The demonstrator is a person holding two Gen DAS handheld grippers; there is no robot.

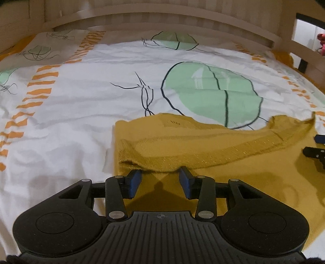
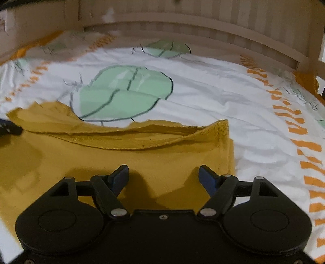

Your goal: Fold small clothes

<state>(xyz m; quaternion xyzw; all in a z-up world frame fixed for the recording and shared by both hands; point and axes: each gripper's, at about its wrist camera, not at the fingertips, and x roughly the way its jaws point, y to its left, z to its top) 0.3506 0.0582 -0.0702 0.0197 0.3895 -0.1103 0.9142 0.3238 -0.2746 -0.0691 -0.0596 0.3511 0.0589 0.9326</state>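
Observation:
A mustard-yellow knit garment lies on the bed, partly folded, with a ribbed hem band folded back across it. In the left wrist view my left gripper is open just above the garment's near left part, its blue pads on either side of the folded edge, holding nothing. In the right wrist view the same garment fills the lower left. My right gripper is open wide over the garment's right part and is empty. The right gripper's tip also shows at the left wrist view's right edge.
The bed has a white cover with green leaf shapes and orange stripe bands. A wooden slatted headboard runs along the far side, with a side rail at the right. The left gripper's tip shows at the right wrist view's left edge.

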